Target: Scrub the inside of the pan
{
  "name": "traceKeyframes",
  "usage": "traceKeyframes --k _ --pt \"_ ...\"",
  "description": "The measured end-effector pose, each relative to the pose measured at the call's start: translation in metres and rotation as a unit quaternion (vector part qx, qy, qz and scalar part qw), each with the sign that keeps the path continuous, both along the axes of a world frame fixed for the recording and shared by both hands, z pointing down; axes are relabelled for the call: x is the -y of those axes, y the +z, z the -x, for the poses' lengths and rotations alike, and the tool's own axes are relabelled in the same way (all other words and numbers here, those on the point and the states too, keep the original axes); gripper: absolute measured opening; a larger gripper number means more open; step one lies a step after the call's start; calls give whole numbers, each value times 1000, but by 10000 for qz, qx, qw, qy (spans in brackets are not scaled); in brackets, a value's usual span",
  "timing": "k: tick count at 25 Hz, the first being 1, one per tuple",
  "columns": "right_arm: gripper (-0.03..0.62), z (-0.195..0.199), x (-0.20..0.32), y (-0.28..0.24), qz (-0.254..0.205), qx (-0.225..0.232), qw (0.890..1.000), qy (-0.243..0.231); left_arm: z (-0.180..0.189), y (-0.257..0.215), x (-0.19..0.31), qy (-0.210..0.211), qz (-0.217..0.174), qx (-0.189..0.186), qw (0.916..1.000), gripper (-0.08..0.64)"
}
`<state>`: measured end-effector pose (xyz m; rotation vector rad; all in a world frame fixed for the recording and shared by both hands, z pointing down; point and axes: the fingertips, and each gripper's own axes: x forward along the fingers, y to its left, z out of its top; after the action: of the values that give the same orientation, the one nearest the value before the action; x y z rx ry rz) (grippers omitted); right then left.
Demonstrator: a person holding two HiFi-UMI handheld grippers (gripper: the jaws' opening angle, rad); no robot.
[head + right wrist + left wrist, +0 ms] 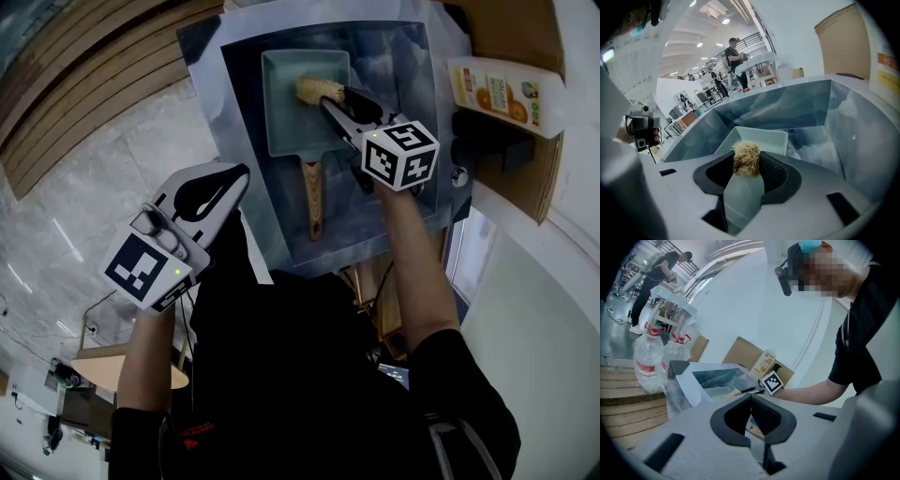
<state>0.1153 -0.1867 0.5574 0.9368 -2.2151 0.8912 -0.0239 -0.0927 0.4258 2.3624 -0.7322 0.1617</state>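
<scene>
Squarely inside the rectangular wooden-handled pan [286, 127], which lay in the sink [414, 103], the right gripper [336, 101] pinched a straw-coloured fibre scrubber [317, 90]; the left gripper [236, 178] hung aside, jaws pressed together, empty.

Quick count: one pan [286, 117], one scrubber [319, 90], one sink [412, 66] and one carton [502, 94]. Then two bottles [647, 362] [677, 352], one cardboard box [740, 352], and two hand-held grippers [234, 178] [330, 101].
</scene>
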Motion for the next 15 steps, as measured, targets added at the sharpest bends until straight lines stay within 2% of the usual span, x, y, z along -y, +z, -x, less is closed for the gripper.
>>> traceKeyframes --k 15 --pt "167 -9 -63 1 98 -65 9999 -62 -11 -3 -45 103 -62 -39 9999 18"
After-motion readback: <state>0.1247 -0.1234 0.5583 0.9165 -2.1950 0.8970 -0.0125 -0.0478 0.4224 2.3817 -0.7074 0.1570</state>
